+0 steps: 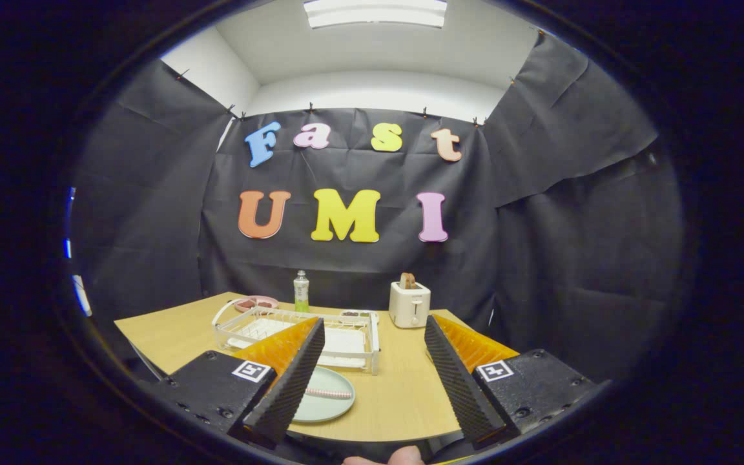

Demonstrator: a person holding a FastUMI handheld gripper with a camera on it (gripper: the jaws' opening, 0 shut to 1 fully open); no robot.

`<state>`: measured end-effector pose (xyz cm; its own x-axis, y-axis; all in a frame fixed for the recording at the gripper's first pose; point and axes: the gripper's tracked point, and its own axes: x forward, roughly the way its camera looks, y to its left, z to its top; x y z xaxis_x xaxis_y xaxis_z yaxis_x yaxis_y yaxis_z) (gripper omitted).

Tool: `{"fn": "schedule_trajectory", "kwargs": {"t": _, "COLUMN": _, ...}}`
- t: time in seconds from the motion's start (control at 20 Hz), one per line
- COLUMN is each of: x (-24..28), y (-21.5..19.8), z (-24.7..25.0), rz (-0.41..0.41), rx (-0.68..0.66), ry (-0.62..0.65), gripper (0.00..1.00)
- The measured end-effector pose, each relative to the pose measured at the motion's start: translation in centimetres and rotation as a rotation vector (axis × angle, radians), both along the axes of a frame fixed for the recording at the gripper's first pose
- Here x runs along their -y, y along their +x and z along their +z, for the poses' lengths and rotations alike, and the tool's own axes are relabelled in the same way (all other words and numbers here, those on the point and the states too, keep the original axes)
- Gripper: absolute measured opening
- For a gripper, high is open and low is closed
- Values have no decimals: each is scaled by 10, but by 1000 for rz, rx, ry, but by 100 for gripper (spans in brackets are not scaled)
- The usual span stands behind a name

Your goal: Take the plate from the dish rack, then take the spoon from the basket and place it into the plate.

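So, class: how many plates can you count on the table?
2: a green plate with the spoon between the open gripper's fingers, and a pink plate behind the rack. More may be hidden.

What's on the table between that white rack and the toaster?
Just bare tabletop in the gripper view, between the rack and toaster. The open tool holds nothing.

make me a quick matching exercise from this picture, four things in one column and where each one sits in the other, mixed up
Things:
1. spoon
2. plate
3. toaster
4. bottle

Places:
A. behind the dish rack, near the back wall
B. on the table in front of the dish rack
C. lying in the plate
D. beyond the open gripper, bread in its slot

Pairs: 1-C, 2-B, 3-D, 4-A
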<state>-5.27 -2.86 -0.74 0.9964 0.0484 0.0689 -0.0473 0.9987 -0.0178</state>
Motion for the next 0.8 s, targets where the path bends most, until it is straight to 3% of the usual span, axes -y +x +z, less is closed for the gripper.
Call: {"fn": "schedule_trajectory", "kwargs": {"t": 0.8, "x": 1, "y": 9, "z": -5, "rz": -18, "rx": -11, "ry": 15, "gripper": 100}}
